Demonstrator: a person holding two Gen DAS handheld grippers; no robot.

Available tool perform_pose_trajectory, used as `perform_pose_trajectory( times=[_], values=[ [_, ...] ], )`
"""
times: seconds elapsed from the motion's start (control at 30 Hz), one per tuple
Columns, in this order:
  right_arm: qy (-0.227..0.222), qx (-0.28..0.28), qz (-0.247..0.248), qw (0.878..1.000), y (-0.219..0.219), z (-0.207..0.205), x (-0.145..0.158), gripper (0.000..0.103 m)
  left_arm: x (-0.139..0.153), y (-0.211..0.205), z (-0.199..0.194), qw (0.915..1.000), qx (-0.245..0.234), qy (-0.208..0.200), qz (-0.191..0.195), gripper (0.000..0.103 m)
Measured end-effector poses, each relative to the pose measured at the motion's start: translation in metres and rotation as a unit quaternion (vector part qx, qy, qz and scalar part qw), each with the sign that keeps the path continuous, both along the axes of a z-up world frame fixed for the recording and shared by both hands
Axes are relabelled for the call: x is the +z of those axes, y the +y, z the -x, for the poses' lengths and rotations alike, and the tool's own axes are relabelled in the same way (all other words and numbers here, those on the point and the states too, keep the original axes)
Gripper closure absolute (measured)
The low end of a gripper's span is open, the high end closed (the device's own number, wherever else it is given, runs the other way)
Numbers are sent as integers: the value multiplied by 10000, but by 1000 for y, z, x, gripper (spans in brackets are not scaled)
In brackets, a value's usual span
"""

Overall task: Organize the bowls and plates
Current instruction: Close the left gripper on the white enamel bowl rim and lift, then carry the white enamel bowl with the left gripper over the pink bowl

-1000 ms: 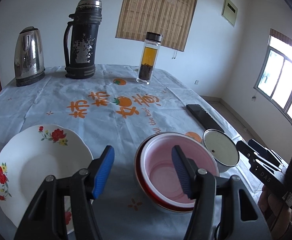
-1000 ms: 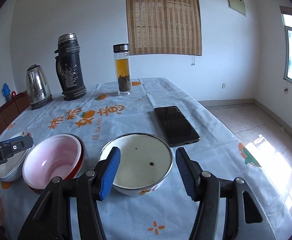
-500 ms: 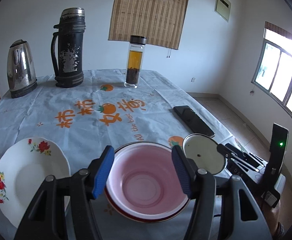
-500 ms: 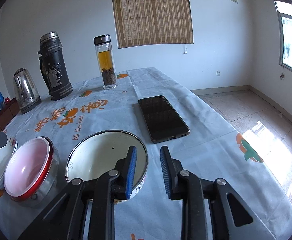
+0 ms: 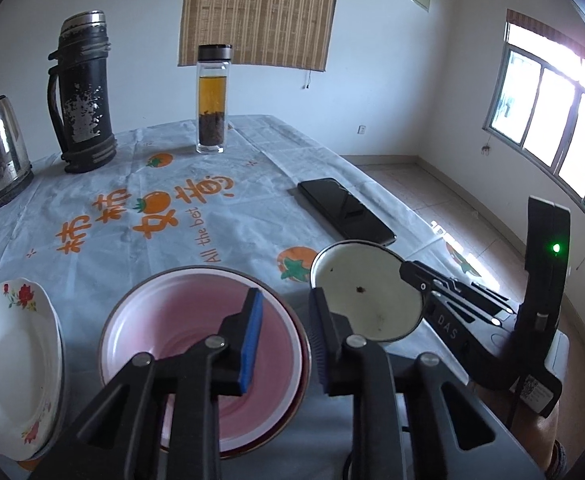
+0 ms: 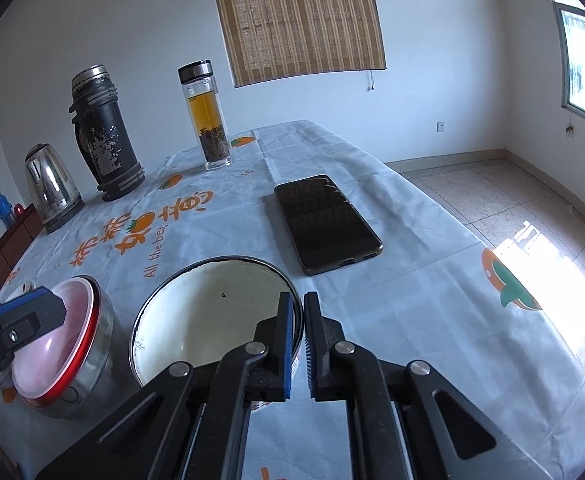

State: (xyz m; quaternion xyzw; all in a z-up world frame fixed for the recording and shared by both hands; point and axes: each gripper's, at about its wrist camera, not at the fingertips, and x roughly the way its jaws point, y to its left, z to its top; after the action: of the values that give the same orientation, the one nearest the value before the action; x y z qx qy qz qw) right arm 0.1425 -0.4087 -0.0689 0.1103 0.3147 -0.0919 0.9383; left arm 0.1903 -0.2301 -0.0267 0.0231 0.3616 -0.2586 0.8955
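Nothing is stacked yet: the left gripper (image 5: 282, 338), its jaws just closing, pinches the pink bowl's (image 5: 196, 340) right rim, the right gripper (image 6: 297, 344) clamps the white enamel bowl's (image 6: 208, 312) rim (both bowls side by side), floral plate (image 5: 12, 364) untouched.

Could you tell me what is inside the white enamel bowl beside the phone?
The white enamel bowl holds only a few tiny dark specks. The right gripper has been closing on its rim, with one finger covering part of the inside there.

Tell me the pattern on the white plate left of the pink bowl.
The white plate has red flowers with green and yellow leaves around its rim, clearest in the left wrist view.
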Motion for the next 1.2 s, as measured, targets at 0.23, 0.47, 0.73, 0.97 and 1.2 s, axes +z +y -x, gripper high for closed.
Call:
perform_pose_trajectory(
  times=[0.23,0.47,0.73,0.97,1.2],
  values=[
    [-42,-72,-69,9999,-6,6,1,97,-8,-24,3,9991,-339,203,-147,81],
    [-73,-148,-189,9997,-16,11,0,97,-20,-44,3,9975,-523,392,-276,81],
    [-105,-126,-183,9997,-16,13,0,97,-26,-54,-2,9969,-523,484,-346,81],
    [-141,-123,-233,9996,-18,14,1,97,-28,-60,-9,9974,-401,468,-381,81],
    [-275,21,-231,9994,-16,18,4,96,-30,-66,-3,9969,-266,131,-729,83]
  ],
)
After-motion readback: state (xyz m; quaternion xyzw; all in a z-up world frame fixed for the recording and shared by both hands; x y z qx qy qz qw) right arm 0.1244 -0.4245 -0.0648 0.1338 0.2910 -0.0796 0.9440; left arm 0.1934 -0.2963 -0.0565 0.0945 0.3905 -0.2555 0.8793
